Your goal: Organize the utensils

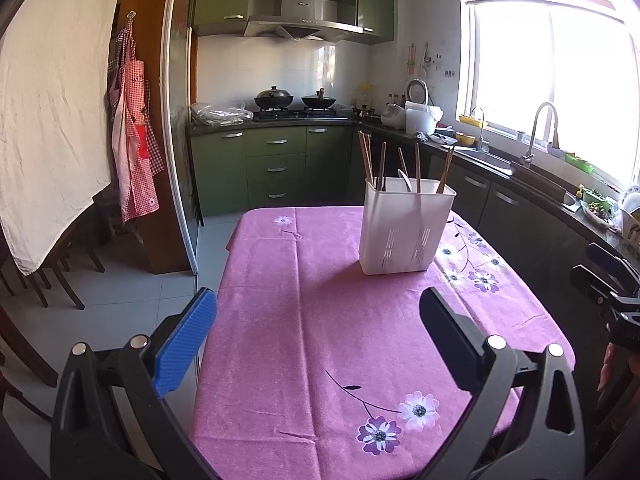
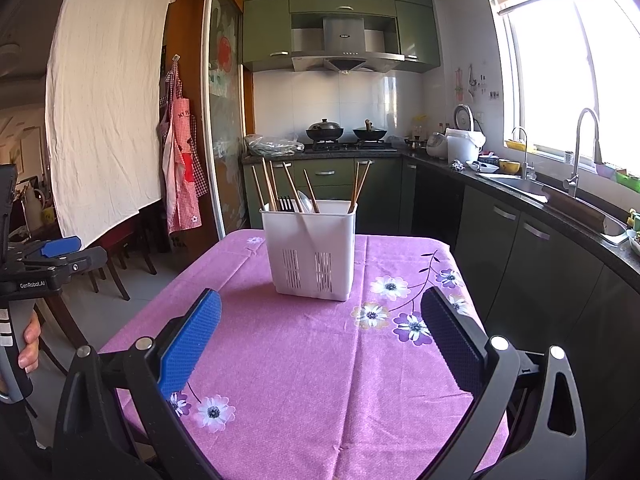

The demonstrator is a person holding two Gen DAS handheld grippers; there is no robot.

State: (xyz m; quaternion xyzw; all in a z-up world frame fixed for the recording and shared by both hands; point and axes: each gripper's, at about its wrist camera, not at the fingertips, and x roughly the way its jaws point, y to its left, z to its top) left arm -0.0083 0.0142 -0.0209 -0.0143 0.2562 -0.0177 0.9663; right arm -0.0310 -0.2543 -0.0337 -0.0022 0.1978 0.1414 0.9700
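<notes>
— White plastic holder (image 2: pixel 310 250), where is it?
— Upright on the pink flowered cloth (image 2: pixel 304 360) of the table, toward the far edge, with wooden chopsticks (image 2: pixel 270 188), a fork (image 2: pixel 286 203) and a spoon (image 2: pixel 305 201) standing inside.
— And each claw?
— Left claw (image 1: pixel 318 344) and right claw (image 2: pixel 320 340) both gape wide, empty, above the near cloth.
</notes>
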